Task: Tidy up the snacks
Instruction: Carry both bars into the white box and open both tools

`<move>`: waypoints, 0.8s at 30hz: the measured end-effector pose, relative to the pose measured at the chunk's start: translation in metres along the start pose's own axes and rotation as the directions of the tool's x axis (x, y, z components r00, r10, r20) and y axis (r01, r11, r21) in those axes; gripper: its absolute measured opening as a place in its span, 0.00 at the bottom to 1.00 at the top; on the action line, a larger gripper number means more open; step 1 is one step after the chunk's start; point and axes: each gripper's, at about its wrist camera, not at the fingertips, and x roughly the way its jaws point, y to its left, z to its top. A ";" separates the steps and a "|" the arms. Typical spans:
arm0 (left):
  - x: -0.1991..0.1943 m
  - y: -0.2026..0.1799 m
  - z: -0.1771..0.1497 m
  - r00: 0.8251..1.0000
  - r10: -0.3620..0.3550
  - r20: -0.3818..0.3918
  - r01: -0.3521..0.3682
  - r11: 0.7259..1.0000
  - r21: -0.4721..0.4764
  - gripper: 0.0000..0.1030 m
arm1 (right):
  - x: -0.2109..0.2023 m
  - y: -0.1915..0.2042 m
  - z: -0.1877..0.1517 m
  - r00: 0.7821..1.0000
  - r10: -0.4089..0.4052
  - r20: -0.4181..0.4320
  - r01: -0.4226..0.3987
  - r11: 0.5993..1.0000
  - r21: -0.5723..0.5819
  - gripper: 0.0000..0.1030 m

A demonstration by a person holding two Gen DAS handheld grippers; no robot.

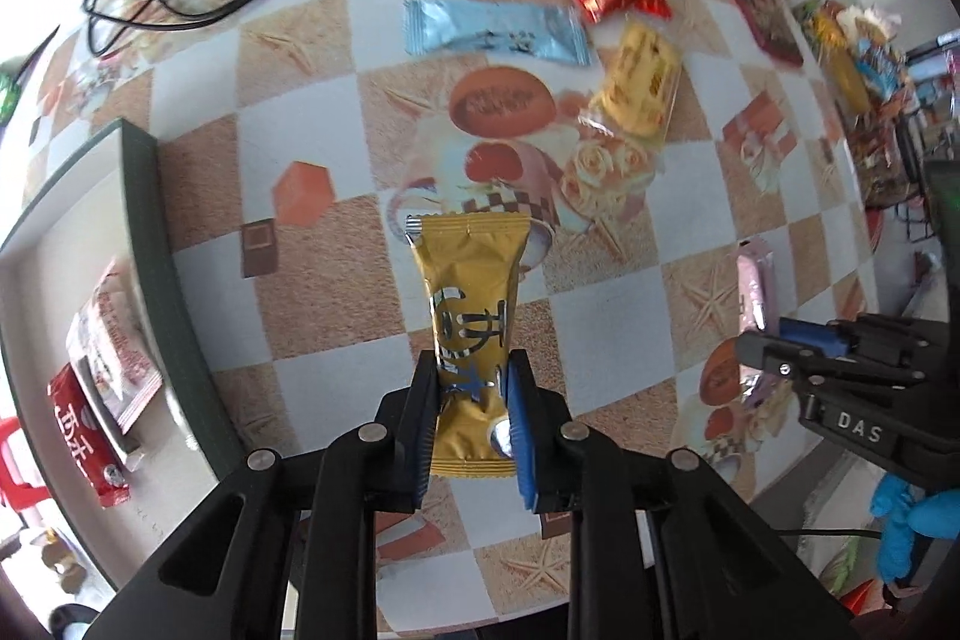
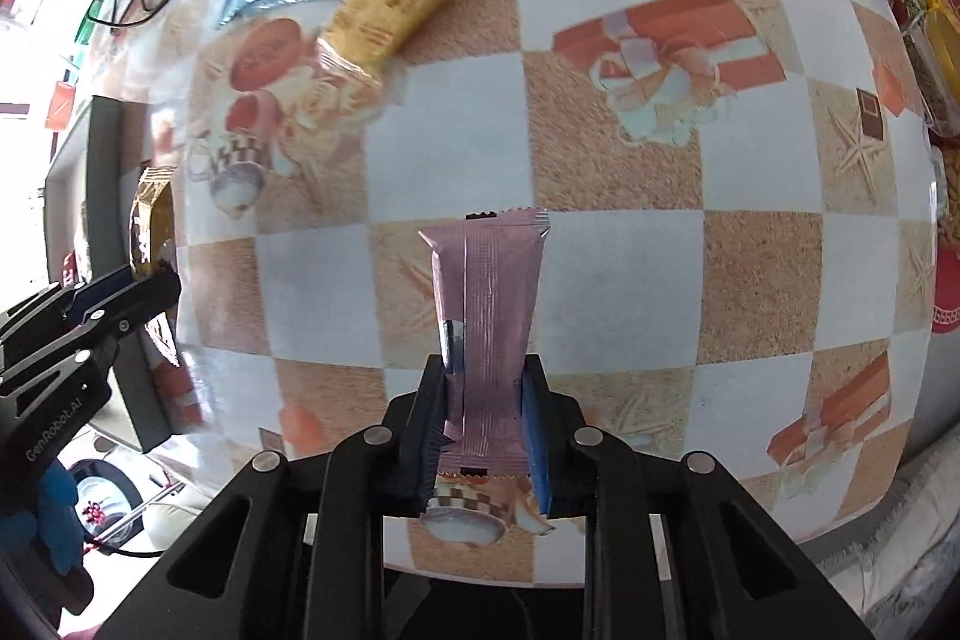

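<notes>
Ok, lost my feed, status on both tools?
Left tool shut on gold packet. Right tool shut on pink packet. Both clear of table. Nothing blocking.

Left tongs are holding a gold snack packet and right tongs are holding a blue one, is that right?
Not quite. The left tongs do hold the gold packet, but the right tongs hold a pink packet, as the right wrist view shows.

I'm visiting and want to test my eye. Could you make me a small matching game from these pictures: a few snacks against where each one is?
Things:
1. gold packet
2. pink packet
3. light blue packet
4. red packet

Places:
A. inside the box
B. lying on the tablecloth
C. in the right gripper
D. in the left gripper

Pairs: 1-D, 2-C, 3-B, 4-A
</notes>
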 end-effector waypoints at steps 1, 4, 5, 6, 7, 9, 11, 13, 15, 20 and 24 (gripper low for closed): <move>-0.003 0.003 -0.001 1.000 -0.004 0.005 0.004 1.000 -0.009 0.23 | -0.002 0.002 0.001 1.000 0.003 0.002 -0.003 1.000 -0.003 0.24; -0.010 0.011 -0.007 1.000 -0.007 0.018 0.008 1.000 -0.028 0.23 | -0.010 0.009 0.003 1.000 0.011 0.008 -0.011 1.000 -0.016 0.24; -0.012 0.010 -0.007 1.000 -0.006 0.022 0.007 0.999 -0.034 0.23 | -0.012 0.013 0.003 1.000 0.012 0.010 -0.012 1.000 -0.025 0.24; -0.015 0.013 -0.008 1.000 -0.008 0.028 0.009 0.999 -0.040 0.23 | -0.014 0.020 0.011 1.000 0.012 0.010 -0.011 0.999 -0.031 0.24; -0.017 0.015 -0.018 0.999 -0.009 0.034 0.011 0.999 -0.046 0.23 | -0.016 0.025 0.013 1.000 0.012 0.012 -0.011 0.999 -0.038 0.24; -0.025 0.022 -0.022 0.999 -0.011 0.046 0.014 0.998 -0.060 0.23 | -0.020 0.035 0.015 1.000 0.011 0.014 -0.010 0.998 -0.054 0.24; -0.027 0.025 -0.022 0.998 -0.011 0.059 0.016 0.997 -0.076 0.23 | -0.024 0.047 0.017 1.000 0.010 0.017 -0.009 0.997 -0.074 0.24; -0.032 0.035 -0.021 0.997 -0.011 0.071 0.017 0.996 -0.091 0.23 | -0.028 0.058 0.018 1.000 0.009 0.020 -0.007 0.996 -0.092 0.24; -0.037 0.045 -0.020 0.997 -0.011 0.081 0.020 0.994 -0.105 0.23 | -0.032 0.068 0.020 1.000 0.010 0.024 -0.007 0.994 -0.113 0.24; -0.052 0.070 -0.031 0.993 -0.011 0.115 0.028 0.989 -0.147 0.23 | -0.038 0.102 0.024 0.999 0.009 0.032 -0.003 0.986 -0.168 0.24; -0.060 0.088 -0.040 0.991 -0.008 0.132 0.032 0.983 -0.180 0.23 | -0.041 0.132 0.025 0.999 0.009 0.032 -0.002 0.975 -0.221 0.24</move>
